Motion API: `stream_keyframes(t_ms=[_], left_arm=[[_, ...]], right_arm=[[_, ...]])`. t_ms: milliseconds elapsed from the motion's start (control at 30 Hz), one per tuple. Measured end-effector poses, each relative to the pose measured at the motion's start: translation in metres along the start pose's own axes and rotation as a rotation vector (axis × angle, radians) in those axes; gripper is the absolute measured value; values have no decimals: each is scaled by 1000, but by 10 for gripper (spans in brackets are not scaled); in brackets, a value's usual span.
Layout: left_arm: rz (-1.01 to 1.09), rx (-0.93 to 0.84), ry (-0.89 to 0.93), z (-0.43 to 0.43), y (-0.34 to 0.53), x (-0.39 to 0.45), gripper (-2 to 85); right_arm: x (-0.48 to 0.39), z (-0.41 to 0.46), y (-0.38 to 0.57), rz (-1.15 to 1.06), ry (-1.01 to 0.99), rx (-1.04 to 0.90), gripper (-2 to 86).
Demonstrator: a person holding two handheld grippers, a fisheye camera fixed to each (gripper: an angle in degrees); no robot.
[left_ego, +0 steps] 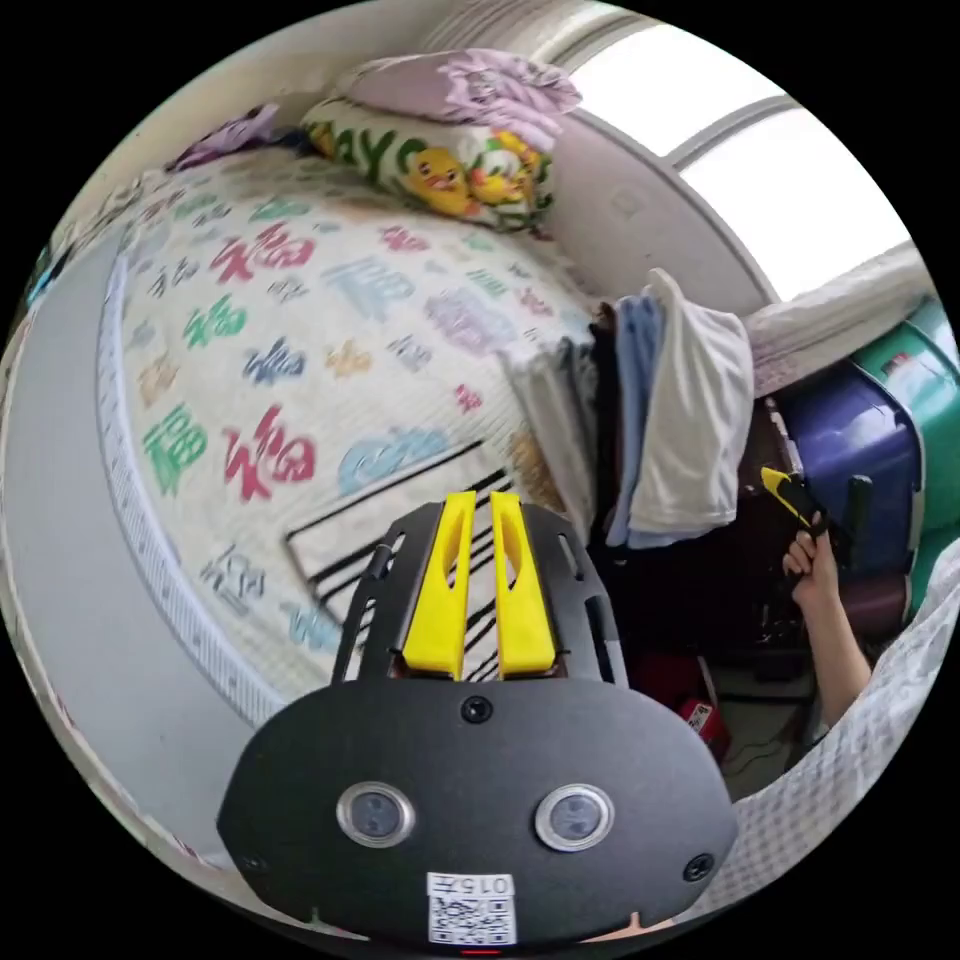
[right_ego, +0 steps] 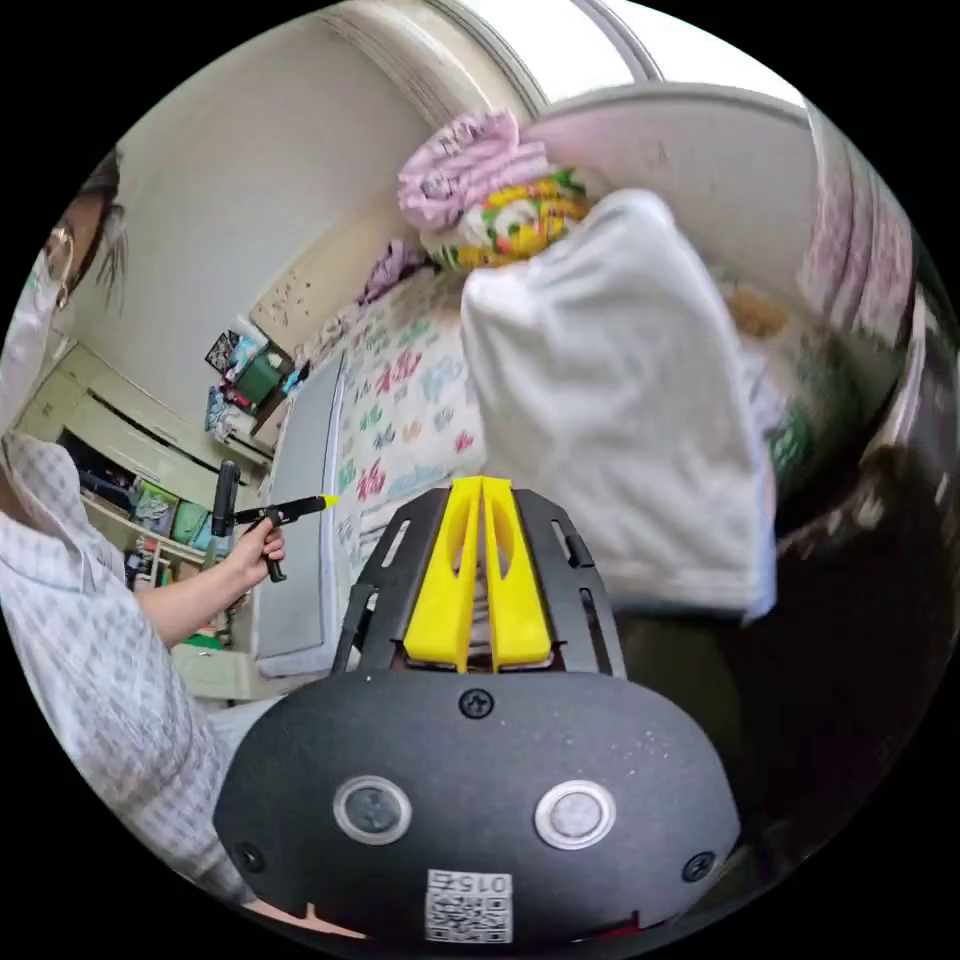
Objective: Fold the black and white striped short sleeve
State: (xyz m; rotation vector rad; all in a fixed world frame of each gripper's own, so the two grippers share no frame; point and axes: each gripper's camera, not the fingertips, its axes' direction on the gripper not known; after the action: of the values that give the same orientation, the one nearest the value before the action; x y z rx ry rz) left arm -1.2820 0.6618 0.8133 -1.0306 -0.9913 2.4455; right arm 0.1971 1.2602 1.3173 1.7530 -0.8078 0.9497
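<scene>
In the left gripper view, the left gripper was seen nearest the lens, its yellow jaws parted by a narrow slot and nothing held between them; just beyond the jaw tips the black and white striped short sleeve was laid flat on the patterned bedspread, near the bed's edge, apparently already folded into a compact rectangle, though much of it was hidden behind the gripper; further along, a stack of folded clothes topped by a white garment was set at the bedside, and at the far end a duck-print pillow was piled with a lilac quilt beneath the window; off to one side the right gripper was held up in the person's hand, well apart from the shirt. In the right gripper view, the right gripper's own jaws were shown pressed together at their tips with nothing clamped, the white garment close ahead, the striped shirt partly glimpsed behind the jaws on the bed, and the left gripper raised in the other hand further off. The folding itself was judged to be finished or nearly so, with neither tool engaged; the next move was thought to call for the shirt to be pinched at an edge and either given a last fold or lifted onto the stack.
</scene>
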Motion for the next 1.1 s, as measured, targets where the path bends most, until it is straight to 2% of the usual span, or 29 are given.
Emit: stream_keyframes(t_ms=[100, 267, 367, 467, 600, 633, 667, 700, 767, 833, 933, 1100], left_arm=[[-256, -98, -46, 4, 46, -53, 14], [-442, -165, 13, 32, 70, -84, 6], [-497, -128, 117, 45, 78, -88, 3], [-542, -165, 113, 57, 89, -93, 0], [-592, -191, 119, 62, 99, -107, -3], [-598, -189, 121, 62, 99, -111, -3], [-607, -180, 129, 60, 98, -118, -3], [-613, -163, 137, 57, 96, -126, -3], [-608, -137, 150, 51, 92, -137, -3], [-592, -138, 159, 48, 87, -146, -2], [-541, -168, 170, 48, 80, -157, 8], [-412, -242, 235, 67, 62, -155, 48]], right_arm=[[-16, 69, 34, 126, -171, -219, 18], [-73, 181, 34, 4, -332, -595, 65], [-104, 223, 30, -148, -290, -725, 86], [-130, 268, 32, -258, -213, -873, 114], [-154, 326, 44, -362, -9, -984, 121], [-156, 333, 45, -362, 22, -996, 98], [-160, 341, 42, -360, 140, -979, 51], [-161, 347, 39, -345, 264, -974, 49], [-161, 353, 31, -356, 266, -1015, 43], [-154, 354, 21, -358, 201, -1058, 30], [-116, 332, -8, -164, -37, -1042, 15], [-41, 238, -74, 58, -168, -747, 6]])
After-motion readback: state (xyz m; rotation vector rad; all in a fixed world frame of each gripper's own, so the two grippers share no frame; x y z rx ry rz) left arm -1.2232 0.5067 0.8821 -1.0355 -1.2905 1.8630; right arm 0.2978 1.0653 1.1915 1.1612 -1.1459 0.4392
